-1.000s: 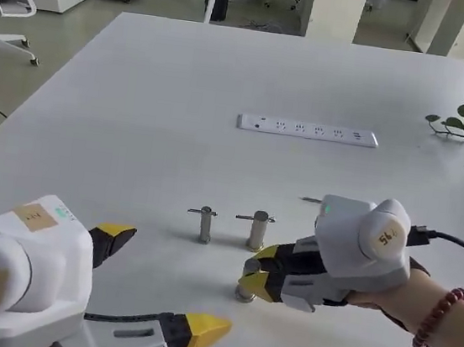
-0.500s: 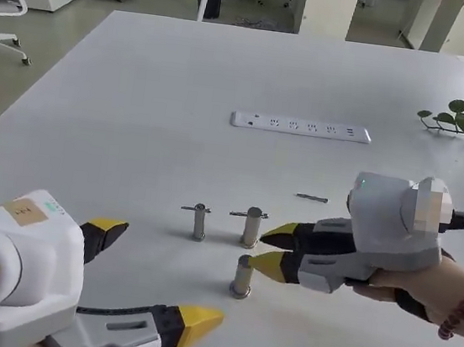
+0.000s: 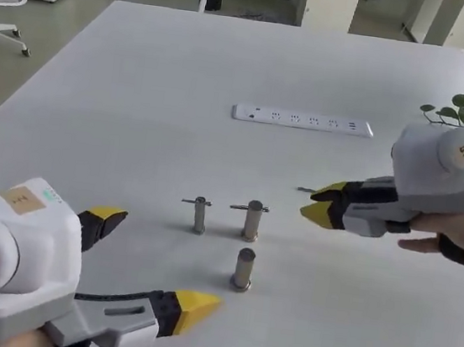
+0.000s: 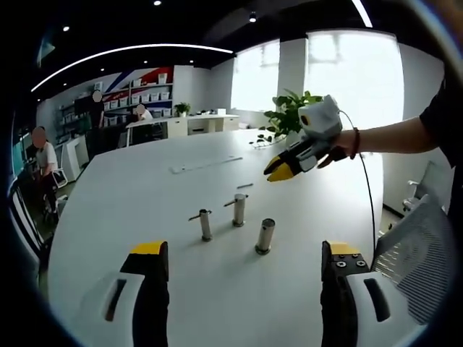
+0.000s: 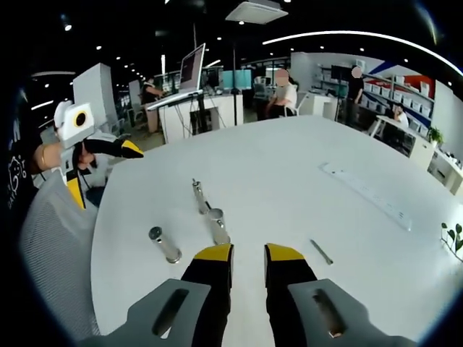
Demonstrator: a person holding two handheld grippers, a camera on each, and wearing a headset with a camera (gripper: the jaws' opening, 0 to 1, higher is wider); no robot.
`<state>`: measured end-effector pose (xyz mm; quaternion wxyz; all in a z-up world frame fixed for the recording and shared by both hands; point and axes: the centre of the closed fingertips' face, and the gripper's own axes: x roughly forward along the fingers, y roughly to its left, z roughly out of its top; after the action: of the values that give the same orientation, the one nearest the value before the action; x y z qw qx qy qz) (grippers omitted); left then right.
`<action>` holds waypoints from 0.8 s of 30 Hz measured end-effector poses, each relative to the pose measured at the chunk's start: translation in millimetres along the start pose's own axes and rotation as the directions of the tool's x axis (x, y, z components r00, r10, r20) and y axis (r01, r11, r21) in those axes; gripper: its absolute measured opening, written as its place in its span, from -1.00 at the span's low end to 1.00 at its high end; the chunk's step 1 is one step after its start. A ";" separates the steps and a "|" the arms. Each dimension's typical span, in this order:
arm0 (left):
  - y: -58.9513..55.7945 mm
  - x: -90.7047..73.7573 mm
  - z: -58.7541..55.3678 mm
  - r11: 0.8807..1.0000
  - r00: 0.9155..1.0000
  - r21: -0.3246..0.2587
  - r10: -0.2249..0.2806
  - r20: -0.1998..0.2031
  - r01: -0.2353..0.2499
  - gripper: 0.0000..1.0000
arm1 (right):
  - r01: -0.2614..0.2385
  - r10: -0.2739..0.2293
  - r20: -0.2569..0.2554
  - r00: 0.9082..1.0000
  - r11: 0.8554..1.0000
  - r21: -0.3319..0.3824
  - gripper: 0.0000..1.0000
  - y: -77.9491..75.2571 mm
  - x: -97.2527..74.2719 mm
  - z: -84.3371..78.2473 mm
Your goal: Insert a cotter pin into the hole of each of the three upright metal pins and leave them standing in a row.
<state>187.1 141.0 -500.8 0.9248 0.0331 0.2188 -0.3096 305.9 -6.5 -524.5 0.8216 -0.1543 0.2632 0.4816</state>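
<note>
- Left yellow-tipped gripper (image 3: 158, 259): jaws spread wide, empty.
- Right yellow-tipped gripper (image 3: 320, 203): jaws narrowly parted, empty, beside loose thin cotter pin (image 3: 306, 189).
- Bare upright steel pin (image 3: 243, 270): stood before slim cotter-pinned steel pin (image 3: 200, 214) and thick cotter-pinned steel pin (image 3: 253, 219).

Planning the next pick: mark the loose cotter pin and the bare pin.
loose cotter pin (image 5: 321, 251), right gripper view, middle of its shaft.
bare pin (image 3: 243, 270), head view, middle of its upright body.

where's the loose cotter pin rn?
Head view: the loose cotter pin lies flat on the table, just left of the right gripper, right of the thicker fitted metal pin, on the near side of the power strip.
</note>
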 end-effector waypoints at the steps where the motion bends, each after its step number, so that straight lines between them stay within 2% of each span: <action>1: 0.8 0.3 -0.5 1.000 1.000 0.003 0.000 -0.005 0.000 0.72 | 0.007 -0.007 -0.005 1.000 1.000 0.000 -0.77 -4.5 0.9 -0.4; 8: 5.8 3.7 0.1 1.000 1.000 0.003 0.002 -0.006 -0.002 0.71 | 0.087 -0.087 -0.068 0.994 0.996 -0.013 -0.82 -40.1 9.3 -8.5; 10: 9.0 5.0 -0.3 1.000 1.000 0.001 0.010 -0.006 -0.010 0.71 | 0.115 -0.116 -0.104 0.988 0.993 -0.022 -0.83 -50.8 12.6 -14.5; 12: 11.6 6.9 -1.6 1.000 1.000 -0.003 0.013 -0.010 -0.013 0.71 | 0.119 -0.122 -0.127 0.984 0.992 -0.030 -0.85 -58.2 17.9 -18.8; 13: 12.4 7.6 -2.4 1.000 1.000 -0.004 0.015 -0.012 -0.015 0.71 | 0.133 -0.137 -0.158 0.978 0.990 -0.038 -0.86 -64.9 19.8 -23.9; 15: 12.7 8.5 -2.8 1.000 1.000 -0.002 0.013 -0.013 -0.013 0.71 | 0.136 -0.142 -0.168 0.976 0.990 -0.043 -0.86 -71.6 24.3 -26.4; 17: 13.0 9.9 -2.9 1.000 1.000 0.000 0.010 -0.013 -0.010 0.71 | 0.143 -0.147 -0.196 0.969 0.989 -0.036 -0.87 -79.9 28.7 -32.5; 21: 15.0 12.9 -5.9 1.000 1.000 -0.007 0.007 -0.025 -0.007 0.69 | 0.150 -0.162 -0.240 0.957 0.986 -0.070 -0.90 -92.1 37.8 -39.9; 24: 17.0 13.6 -7.8 1.000 1.000 -0.016 0.012 -0.028 -0.012 0.68 | 0.141 -0.156 -0.260 0.953 0.987 -0.075 -0.89 -102.4 47.3 -43.6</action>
<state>203.7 148.7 -514.9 0.9237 0.0313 0.2338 -0.3019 401.7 -45.0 -587.5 0.8082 -0.2596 0.3448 0.4007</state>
